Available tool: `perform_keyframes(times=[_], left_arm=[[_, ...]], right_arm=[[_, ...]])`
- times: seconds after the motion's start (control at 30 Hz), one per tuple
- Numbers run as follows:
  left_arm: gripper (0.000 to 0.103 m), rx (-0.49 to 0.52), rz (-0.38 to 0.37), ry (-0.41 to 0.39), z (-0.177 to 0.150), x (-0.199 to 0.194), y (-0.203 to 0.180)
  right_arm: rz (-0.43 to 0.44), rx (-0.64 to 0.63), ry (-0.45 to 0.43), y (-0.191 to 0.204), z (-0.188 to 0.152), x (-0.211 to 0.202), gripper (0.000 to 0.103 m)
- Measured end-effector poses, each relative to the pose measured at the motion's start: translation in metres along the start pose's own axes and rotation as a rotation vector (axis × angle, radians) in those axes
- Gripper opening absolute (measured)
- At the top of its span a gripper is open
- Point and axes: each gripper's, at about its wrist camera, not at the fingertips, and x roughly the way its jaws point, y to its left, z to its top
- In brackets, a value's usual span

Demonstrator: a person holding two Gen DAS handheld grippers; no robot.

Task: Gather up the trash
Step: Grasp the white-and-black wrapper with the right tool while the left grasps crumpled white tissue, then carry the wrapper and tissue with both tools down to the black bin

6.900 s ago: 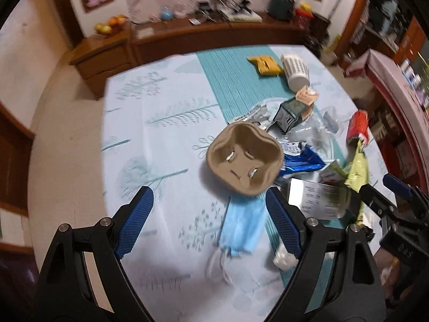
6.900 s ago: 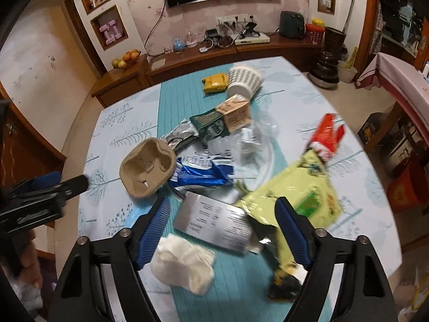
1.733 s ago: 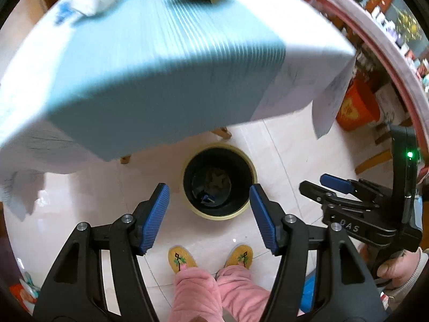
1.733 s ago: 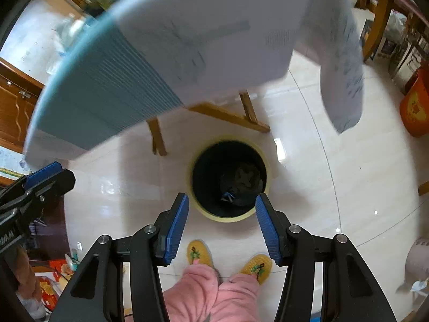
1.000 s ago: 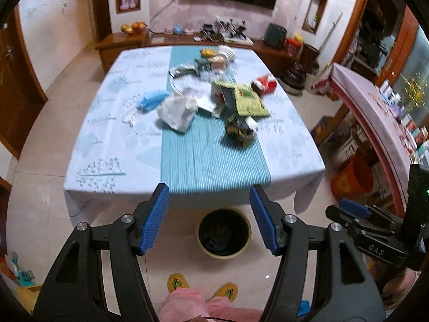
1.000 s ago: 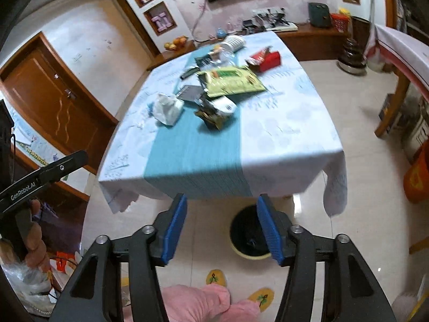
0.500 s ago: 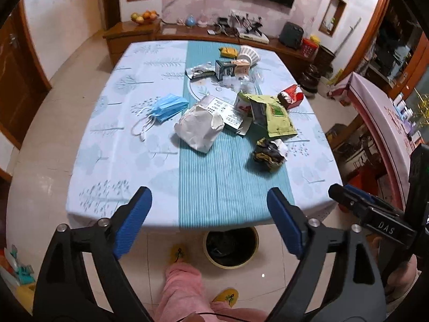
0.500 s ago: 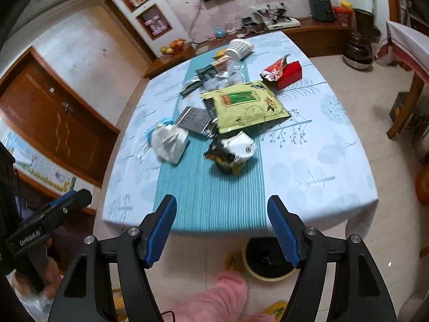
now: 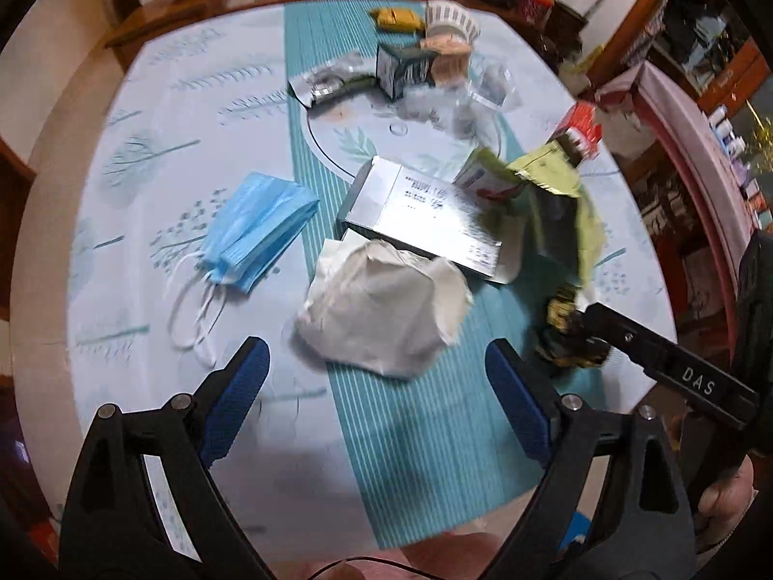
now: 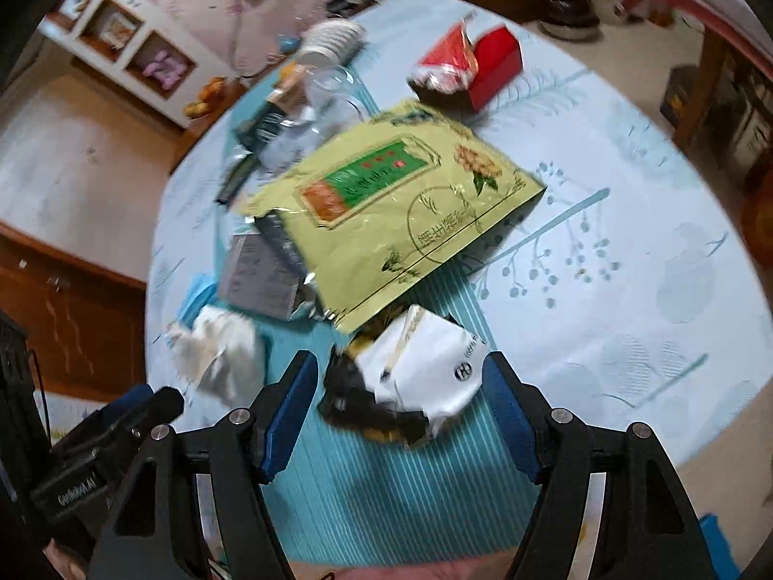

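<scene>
Now I have both grippers over the surface (image 9: 145, 111), each with its jaws spread wide and holding nothing. The left gripper (image 9: 377, 396) hangs just short of a crumpled white paper bag (image 9: 381, 304) on the teal runner (image 9: 425, 440), with a blue face mask (image 9: 256, 227) to its left and a silver box (image 9: 420, 212) behind. The right gripper (image 10: 401, 411) frames a crushed white and dark wrapper (image 10: 410, 377) lying between its fingertips, not touching them that I can tell. A yellow-green pouch (image 10: 396, 208) lies just beyond, overlapping it.
</scene>
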Motion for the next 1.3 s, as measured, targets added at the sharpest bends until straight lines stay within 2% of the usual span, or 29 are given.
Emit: perform_keyframes(times=[0.13,0.23,0.37,0.53,0.73,0.83,1.03,1.3], left_arm=[[0.089,0.038,-0.011,0.052,0.015,0.033,0.005],[0.089,0.043,-0.035,0.092,0.024,0.052,0.008],[0.089,0.055,-0.034,0.131,0.030,0.071,0.010],[0.078,0.032,-0.042,0.168,0.033,0.087,0.018],[0.055,0.034,-0.059,0.146,0.034,0.080,0.019],[0.051,0.034,-0.051,0.135,0.030,0.070,0.017],[0.048,0.038,-0.049,0.089,0.013,0.038,0.012],[0.048,0.032,-0.067,0.005,-0.009,-0.020,-0.007]], right_arm=[[-0.032,0.010,-0.005,0.006,0.006,0.021,0.072],[-0.041,0.010,0.033,0.012,0.007,0.037,0.071],[-0.079,-0.017,0.033,0.022,0.004,0.046,0.066],[-0.082,0.007,0.029,0.023,0.001,0.050,0.063],[-0.052,0.012,0.028,0.018,-0.009,0.033,0.060],[-0.033,0.000,0.015,0.017,-0.014,0.018,0.059],[-0.012,-0.035,0.004,0.021,-0.017,-0.006,0.059],[0.029,-0.119,-0.044,0.024,-0.024,-0.063,0.058]])
